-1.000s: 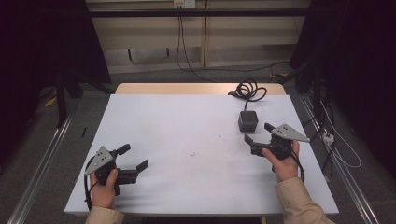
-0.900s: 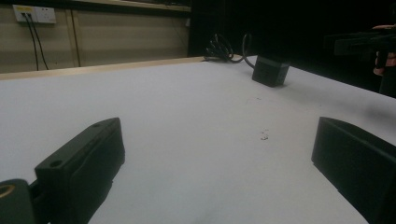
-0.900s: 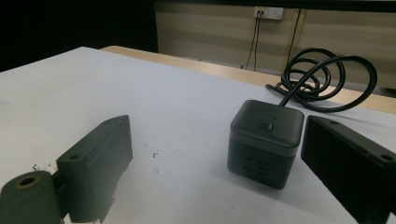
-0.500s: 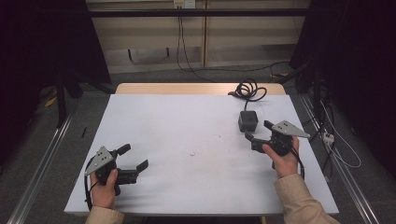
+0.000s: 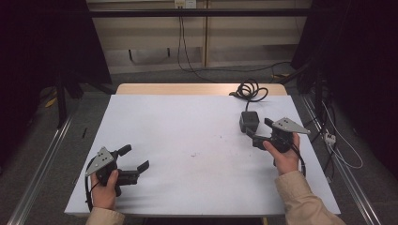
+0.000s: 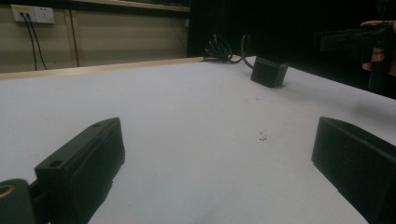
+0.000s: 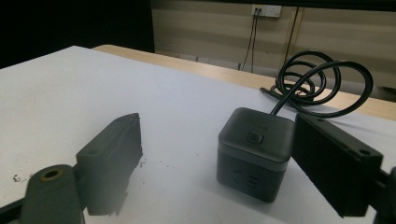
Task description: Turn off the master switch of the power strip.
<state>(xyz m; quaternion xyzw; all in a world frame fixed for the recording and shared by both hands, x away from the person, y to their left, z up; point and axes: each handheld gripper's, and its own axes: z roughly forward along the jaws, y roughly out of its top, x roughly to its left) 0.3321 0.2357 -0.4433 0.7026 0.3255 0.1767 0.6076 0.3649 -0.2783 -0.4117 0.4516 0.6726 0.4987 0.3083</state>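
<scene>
Left gripper (image 5: 132, 164): lower left of the high view, matte black, angular; jaws spread wide over bare table, holding nothing.
Right gripper (image 5: 257, 130): right of centre, jaws wide open, nothing clamped; the cube sits just ahead, near its right jaw.
Cube (image 7: 254, 151): dark grey plastic, rounded corners, square button on top, right of centre.
Change: right gripper has edged closer to the cube; left unmoved.
Cord (image 7: 322, 84): glossy black coil, upper right, behind the cube.
Table (image 5: 187, 126): smooth white top, wooden far edge.
</scene>
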